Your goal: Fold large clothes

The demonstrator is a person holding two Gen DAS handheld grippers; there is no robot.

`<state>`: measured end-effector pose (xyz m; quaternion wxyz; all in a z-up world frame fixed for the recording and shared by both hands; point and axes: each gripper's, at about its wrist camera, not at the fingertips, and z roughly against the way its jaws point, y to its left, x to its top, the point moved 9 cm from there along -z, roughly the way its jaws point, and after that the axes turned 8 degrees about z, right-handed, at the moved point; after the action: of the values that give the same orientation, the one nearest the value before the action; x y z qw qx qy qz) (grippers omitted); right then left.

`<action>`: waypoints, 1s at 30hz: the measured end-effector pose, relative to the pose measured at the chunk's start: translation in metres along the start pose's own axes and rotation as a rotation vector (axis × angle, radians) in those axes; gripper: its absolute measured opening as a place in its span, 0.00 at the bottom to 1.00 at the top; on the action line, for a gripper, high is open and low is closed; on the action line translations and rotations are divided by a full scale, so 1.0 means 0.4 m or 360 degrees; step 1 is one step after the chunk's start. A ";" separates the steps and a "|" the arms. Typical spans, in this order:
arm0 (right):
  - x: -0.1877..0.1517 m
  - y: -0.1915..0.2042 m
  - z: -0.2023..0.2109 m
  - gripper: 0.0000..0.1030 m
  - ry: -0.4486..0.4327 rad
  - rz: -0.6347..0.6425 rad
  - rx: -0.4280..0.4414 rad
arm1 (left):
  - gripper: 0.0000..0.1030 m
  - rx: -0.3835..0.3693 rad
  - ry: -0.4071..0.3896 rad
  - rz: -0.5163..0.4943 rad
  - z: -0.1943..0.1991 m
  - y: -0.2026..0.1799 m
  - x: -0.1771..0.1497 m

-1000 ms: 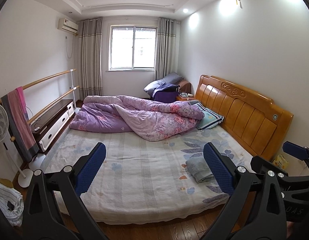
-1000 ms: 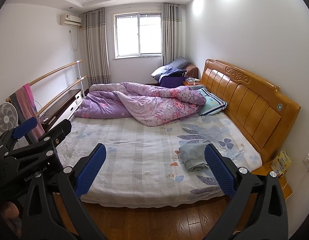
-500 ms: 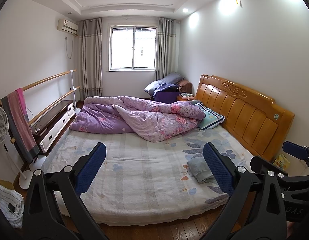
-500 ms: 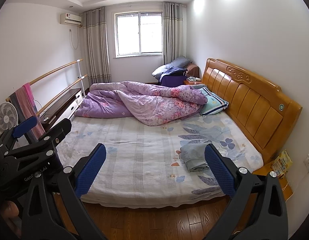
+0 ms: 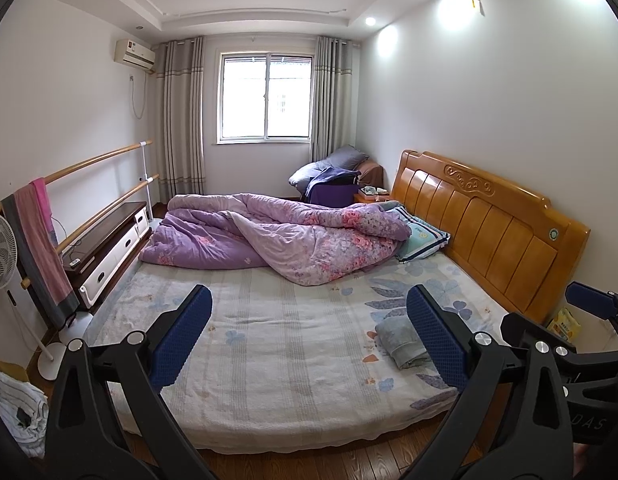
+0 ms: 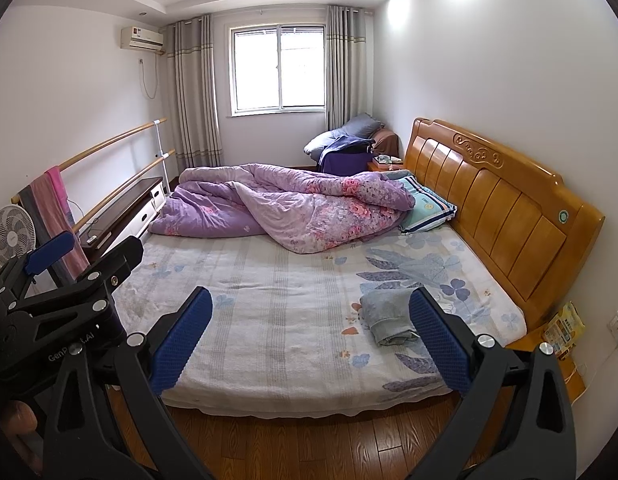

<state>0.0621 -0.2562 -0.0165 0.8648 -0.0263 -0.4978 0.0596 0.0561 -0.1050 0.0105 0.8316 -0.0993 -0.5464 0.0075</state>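
Two handheld grippers face a bed from beyond its near edge, above a wooden floor. In the left wrist view, the left gripper (image 5: 309, 336) fills the lower frame, its blue-padded jaws spread wide apart with nothing between them. The bed (image 5: 277, 360), covered in a pale floral sheet, lies ahead. A folded grey garment (image 5: 401, 340) rests on the sheet at about 4 o'clock, partly hidden behind the right finger pad. A crumpled purple floral quilt (image 5: 277, 236) is heaped across the far half at 12 o'clock, touching a light blue pillow (image 5: 423, 238) beside the wooden headboard (image 5: 489, 228) at 2 o'clock. The right gripper's (image 5: 589, 306) blue pad shows at 3 o'clock. In the right wrist view, the right gripper (image 6: 311, 340) also holds its jaws wide apart and empty, and the grey garment (image 6: 385, 316) sits at 4 o'clock, just left of the right pad. The left gripper (image 6: 49, 256) appears at 9 o'clock; whether its jaws are parted cannot be told from here.
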 end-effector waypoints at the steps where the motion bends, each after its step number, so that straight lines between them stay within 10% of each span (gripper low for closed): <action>1: 0.000 0.000 -0.001 0.92 -0.0001 -0.0001 0.0000 | 0.95 0.0000 -0.0001 0.0000 -0.003 -0.001 0.001; 30: -0.010 0.001 0.001 0.92 0.0011 -0.0011 0.0004 | 0.95 0.0003 0.0015 0.0007 -0.015 0.001 -0.002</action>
<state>0.0598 -0.2563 -0.0199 0.8668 -0.0236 -0.4949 0.0573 0.0614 -0.1057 0.0074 0.8341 -0.0998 -0.5424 0.0095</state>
